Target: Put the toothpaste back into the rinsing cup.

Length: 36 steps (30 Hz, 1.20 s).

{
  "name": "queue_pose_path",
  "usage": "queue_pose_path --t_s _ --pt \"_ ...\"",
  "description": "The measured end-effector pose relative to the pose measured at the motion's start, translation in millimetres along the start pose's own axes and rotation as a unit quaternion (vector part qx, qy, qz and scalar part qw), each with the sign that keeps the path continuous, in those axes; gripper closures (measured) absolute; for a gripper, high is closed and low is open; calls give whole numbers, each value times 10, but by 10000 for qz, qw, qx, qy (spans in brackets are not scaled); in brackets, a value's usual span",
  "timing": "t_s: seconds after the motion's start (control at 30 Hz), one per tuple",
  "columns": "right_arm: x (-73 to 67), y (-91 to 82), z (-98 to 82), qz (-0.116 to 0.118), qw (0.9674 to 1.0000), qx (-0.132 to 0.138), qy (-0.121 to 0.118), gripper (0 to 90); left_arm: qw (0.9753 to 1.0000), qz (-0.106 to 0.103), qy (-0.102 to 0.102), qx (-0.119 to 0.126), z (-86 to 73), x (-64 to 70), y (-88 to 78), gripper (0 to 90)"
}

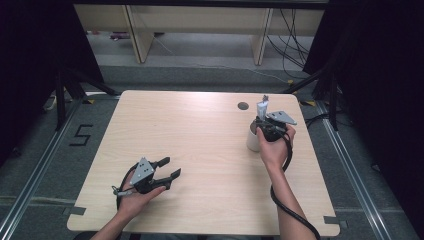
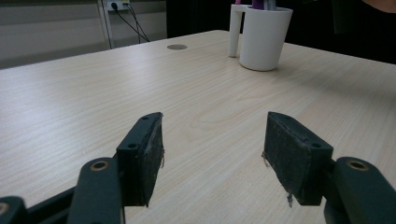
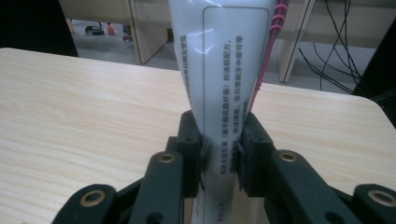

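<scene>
Fingers (image 3: 191, 144) of my right gripper (image 3: 219, 154) pinch the toothpaste tube (image 3: 219, 70) mid-frame, over the white cup (image 1: 254, 140) at right. Left gripper (image 2: 212, 154) wide, empty. Risk: soft tube buckles or snags the pink toothbrush (image 3: 273, 42), tipping the cup.

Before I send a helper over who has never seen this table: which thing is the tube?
On the wooden table, look near the right edge for the white cup. The tube stands in it, clamped by the right gripper: white, with printed text, beside a thin pink item.
</scene>
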State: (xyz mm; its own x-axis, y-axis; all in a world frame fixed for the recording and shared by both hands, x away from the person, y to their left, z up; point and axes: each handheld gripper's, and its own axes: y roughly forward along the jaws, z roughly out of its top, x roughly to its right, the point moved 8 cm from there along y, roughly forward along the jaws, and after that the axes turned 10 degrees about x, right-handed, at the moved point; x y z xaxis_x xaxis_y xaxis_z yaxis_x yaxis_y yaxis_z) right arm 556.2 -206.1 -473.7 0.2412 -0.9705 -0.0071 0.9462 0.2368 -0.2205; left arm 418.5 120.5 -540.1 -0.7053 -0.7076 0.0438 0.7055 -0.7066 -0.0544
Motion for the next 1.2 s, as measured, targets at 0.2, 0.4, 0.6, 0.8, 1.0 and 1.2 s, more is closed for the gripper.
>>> queue_pose_path --t_s 0.2,0.4,0.6,0.8,1.0,1.2 --pt "-7 -10 -4 42 9999 -77 63 741 10000 -1 -5 2 0 0 0 373" --pt "-2 -16 -4 57 9999 -78 -83 739 10000 -11 0 1 1 2 -1 373" --pt "-16 -43 -8 86 9999 -79 -46 736 10000 -12 2 -1 0 3 0 373" --pt "-14 -96 -13 62 9998 -156 94 732 10000 -10 6 -8 -1 3 0 373" --pt "21 -129 -8 155 9997 -171 -104 728 10000 -9 13 -10 -1 5 2 373" --pt "3 -164 -11 200 9994 -263 -92 724 10000 -8 3 -6 -1 7 1 373"
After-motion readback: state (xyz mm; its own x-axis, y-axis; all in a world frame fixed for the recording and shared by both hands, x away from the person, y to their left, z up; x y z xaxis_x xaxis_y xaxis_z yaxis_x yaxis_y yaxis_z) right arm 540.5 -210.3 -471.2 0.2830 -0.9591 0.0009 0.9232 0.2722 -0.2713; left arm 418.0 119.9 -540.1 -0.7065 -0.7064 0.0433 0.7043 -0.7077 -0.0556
